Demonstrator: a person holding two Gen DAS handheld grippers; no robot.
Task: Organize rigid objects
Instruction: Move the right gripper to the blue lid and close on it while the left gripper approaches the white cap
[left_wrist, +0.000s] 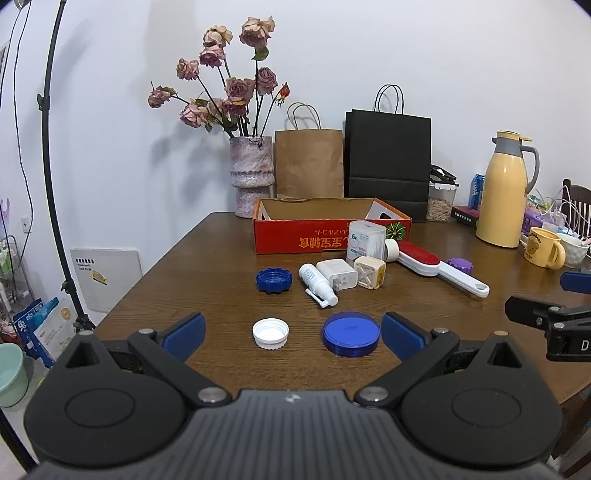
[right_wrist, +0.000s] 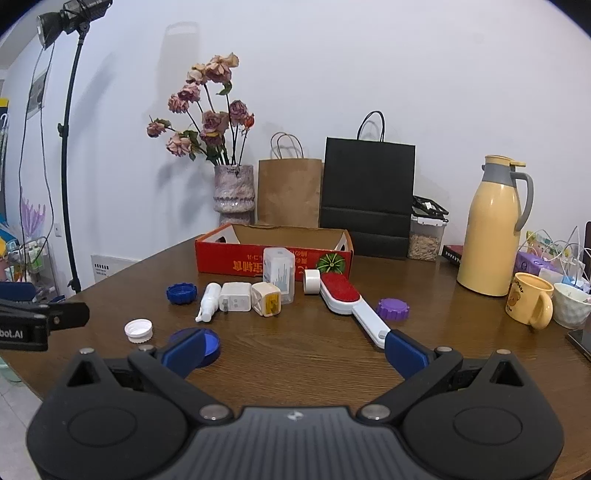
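Grippers: left gripper (left_wrist: 293, 332), right gripper (right_wrist: 295, 349) jaws apart, holding nothing.

The table (left_wrist: 207, 258) is dark wood with a soft sheen. The red box (left_wrist: 325, 236) is matt cardboard. The blue lid (left_wrist: 351, 333) is glossy plastic.

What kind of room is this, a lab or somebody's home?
Most likely a home dining area: a wooden table holds a vase of dried roses, a yellow thermos jug and a bear mug.
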